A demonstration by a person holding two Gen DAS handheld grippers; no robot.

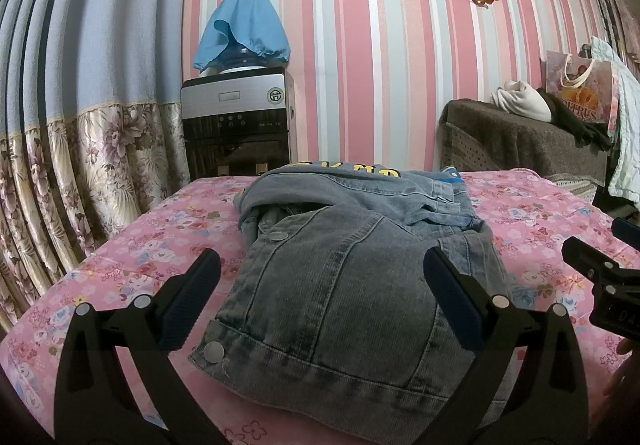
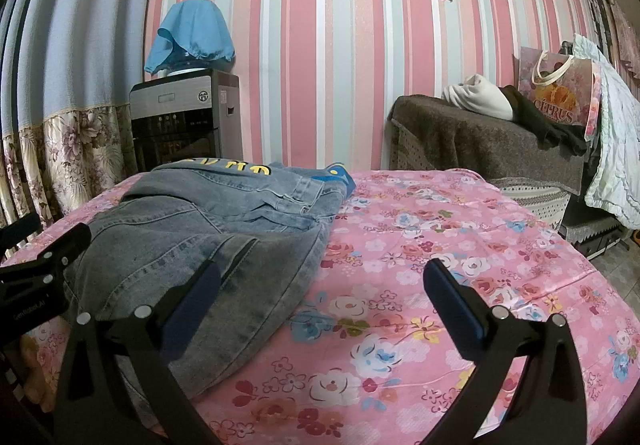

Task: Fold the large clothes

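The denim jacket [image 1: 344,277] lies in a partly folded bundle on the tabletop, which is covered by a pink floral cloth [image 2: 460,245]. It sits directly ahead of the left tool [image 1: 322,281] and ahead-left of the right tool [image 2: 320,285].

Tool state: both tools are spread wide and hold nothing.

Handling, by judgement: denim is heavy and fairly stiff for a garment. It should hold a crease but resist thin pinches, and the stacked layers may slide on the smooth cloth.

Grasp points: take the thick stitched hem band [image 1: 360,377] nearest the left tool, clear of the metal snap button [image 1: 213,351]. For the right tool, the near side edge [image 2: 308,277] of the bundle is the closest hold.
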